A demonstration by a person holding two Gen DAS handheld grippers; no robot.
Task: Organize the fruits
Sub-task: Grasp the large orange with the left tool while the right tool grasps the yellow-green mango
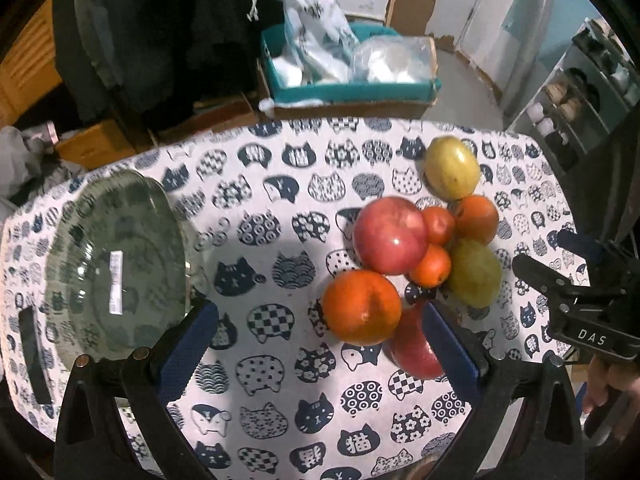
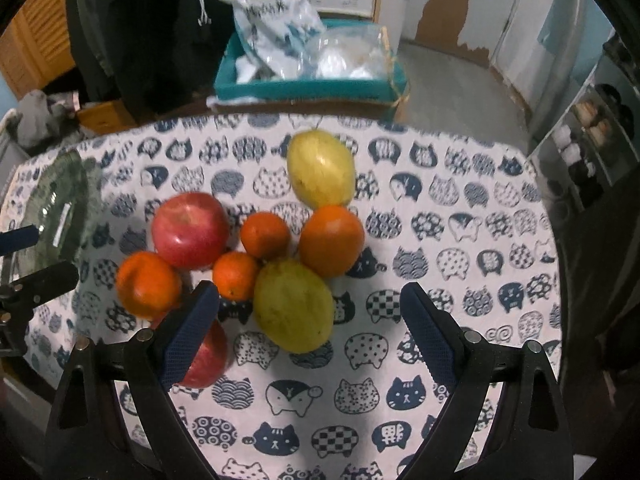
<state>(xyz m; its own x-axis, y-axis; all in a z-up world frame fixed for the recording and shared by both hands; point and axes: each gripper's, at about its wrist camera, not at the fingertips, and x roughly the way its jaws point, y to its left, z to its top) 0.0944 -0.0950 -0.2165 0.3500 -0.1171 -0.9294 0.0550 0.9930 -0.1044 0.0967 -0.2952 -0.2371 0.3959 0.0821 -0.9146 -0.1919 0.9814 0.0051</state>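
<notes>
A cluster of fruit lies on the cat-print tablecloth [image 1: 280, 216]: a big red apple [image 1: 390, 236], a large orange [image 1: 362, 307], two small tangerines [image 1: 430, 265], another orange [image 1: 478, 219], a green-yellow pear [image 1: 475, 273], a yellow pear [image 1: 452, 168] and a second red apple [image 1: 414, 346]. A clear glass plate [image 1: 116, 260] sits at the left. My left gripper [image 1: 320, 344] is open and empty, just before the large orange. My right gripper [image 2: 310, 324] is open and empty, around the near side of the green-yellow pear [image 2: 294, 306]; its left finger hides part of the second apple [image 2: 206, 354].
Behind the table stands a teal box [image 1: 348, 90] with plastic bags, a dark chair with a black garment [image 1: 132, 40], and a shelf rack [image 1: 580, 92] at the right. The right gripper [image 1: 560, 288] shows at the right edge of the left wrist view.
</notes>
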